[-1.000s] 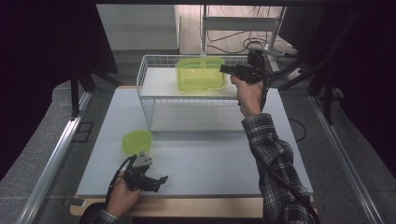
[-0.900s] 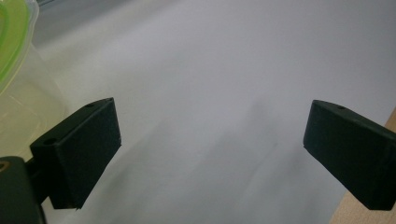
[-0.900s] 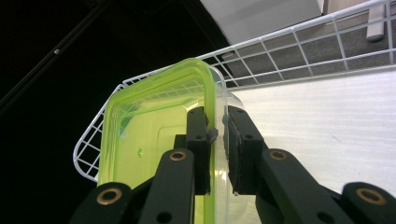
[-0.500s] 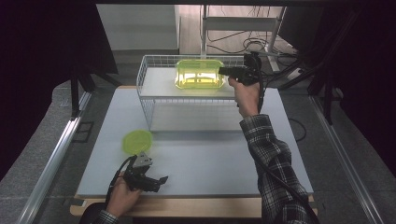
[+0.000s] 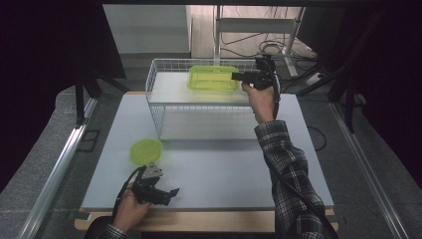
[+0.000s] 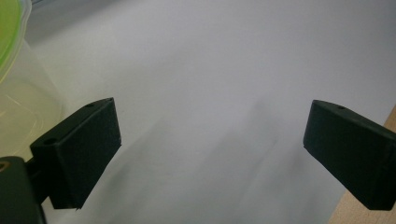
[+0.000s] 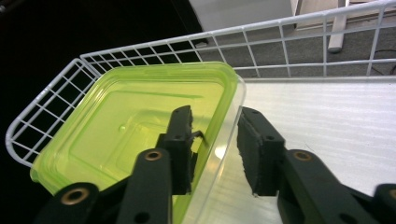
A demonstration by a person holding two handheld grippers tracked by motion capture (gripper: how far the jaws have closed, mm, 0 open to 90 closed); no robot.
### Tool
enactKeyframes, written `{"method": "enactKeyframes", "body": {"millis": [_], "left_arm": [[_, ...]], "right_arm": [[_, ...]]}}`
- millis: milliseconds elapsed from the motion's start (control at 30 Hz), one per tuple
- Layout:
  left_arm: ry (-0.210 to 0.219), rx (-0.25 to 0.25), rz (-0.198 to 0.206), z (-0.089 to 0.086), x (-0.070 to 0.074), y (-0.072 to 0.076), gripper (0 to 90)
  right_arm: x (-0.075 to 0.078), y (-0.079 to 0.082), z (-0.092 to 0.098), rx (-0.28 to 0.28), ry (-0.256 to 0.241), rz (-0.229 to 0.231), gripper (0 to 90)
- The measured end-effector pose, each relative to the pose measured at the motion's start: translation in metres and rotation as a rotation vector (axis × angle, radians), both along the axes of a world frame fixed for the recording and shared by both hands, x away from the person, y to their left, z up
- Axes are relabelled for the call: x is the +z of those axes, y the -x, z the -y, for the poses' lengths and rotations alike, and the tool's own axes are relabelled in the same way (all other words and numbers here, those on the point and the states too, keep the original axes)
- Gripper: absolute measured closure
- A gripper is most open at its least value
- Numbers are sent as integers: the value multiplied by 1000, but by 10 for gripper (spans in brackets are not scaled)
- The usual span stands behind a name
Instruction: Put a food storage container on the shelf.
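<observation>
Altogether two green-lidded plastic containers showed: a rectangular one (image 5: 213, 78) inside the white wire basket (image 5: 159, 107) and a rounder one (image 5: 146, 151) on the counter (image 5: 224, 164). The right hand-held gripper (image 5: 238, 76) straddled the rectangular container's translucent wall, jaws partly parted, not clamped. The left hand-held gripper (image 5: 171, 191) rested wide open, holding nothing.

Green container (image 5: 213, 78), green lid (image 5: 146, 151), white wire basket (image 5: 164, 107), plaid sleeve (image 5: 291, 174).
</observation>
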State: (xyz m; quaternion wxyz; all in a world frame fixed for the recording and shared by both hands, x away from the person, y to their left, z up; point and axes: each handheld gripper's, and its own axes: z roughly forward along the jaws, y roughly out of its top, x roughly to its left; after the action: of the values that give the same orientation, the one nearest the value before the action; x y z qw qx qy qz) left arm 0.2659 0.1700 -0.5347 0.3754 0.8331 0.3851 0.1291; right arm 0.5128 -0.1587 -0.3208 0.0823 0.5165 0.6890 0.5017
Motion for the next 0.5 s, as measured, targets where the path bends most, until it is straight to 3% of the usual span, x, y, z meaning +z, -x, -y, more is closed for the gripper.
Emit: {"method": "enactKeyframes", "body": {"millis": [67,167,500], "left_arm": [[2,0,0,0,0,0,39],[4,-1,3,0,0,0,39],[30,4,5,-1,1,0,38]], "right_arm": [[0,-1,0,-11,46,24,574],[1,-1,1,-2,65,33,530],[6,6,6,59,41,49,362]]}}
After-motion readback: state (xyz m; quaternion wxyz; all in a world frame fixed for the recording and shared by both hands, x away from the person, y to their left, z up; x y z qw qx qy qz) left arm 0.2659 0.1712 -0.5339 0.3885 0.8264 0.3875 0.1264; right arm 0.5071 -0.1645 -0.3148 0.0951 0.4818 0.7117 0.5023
